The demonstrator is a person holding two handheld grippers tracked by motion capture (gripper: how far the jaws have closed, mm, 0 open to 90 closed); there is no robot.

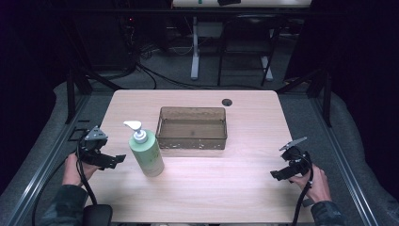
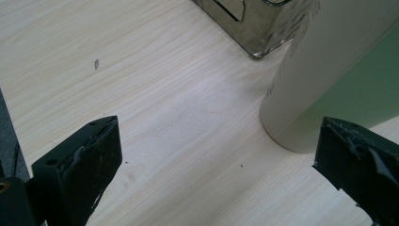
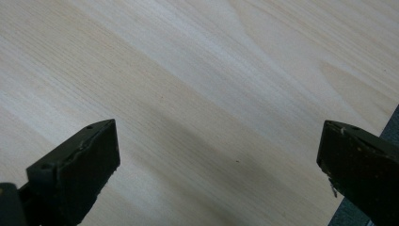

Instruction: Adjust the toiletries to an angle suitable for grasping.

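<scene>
Both grippers' fingers spread: left gripper (image 1: 109, 160) near pump bottle (image 1: 147, 153), right gripper (image 1: 282, 173) over bare table (image 1: 211, 188).

Bottle top: in the left gripper view the pump bottle (image 2: 324, 70) is cut off by the top and right edges, so the pump head is not seen there
Bottle label: no print can be read in the high view, too small and soft
Bin: the clear bin (image 2: 254, 23) is cut by the top edge of the left gripper view, a single corner being shown
Bin contents: whether anything lies inside the bin (image 1: 192, 128) cannot be told through its tinted walls
Right jaw of the left gripper (image 2: 214, 160): cropped by the right and bottom edges
Background floor: cables and frames are lost in darkness
</scene>
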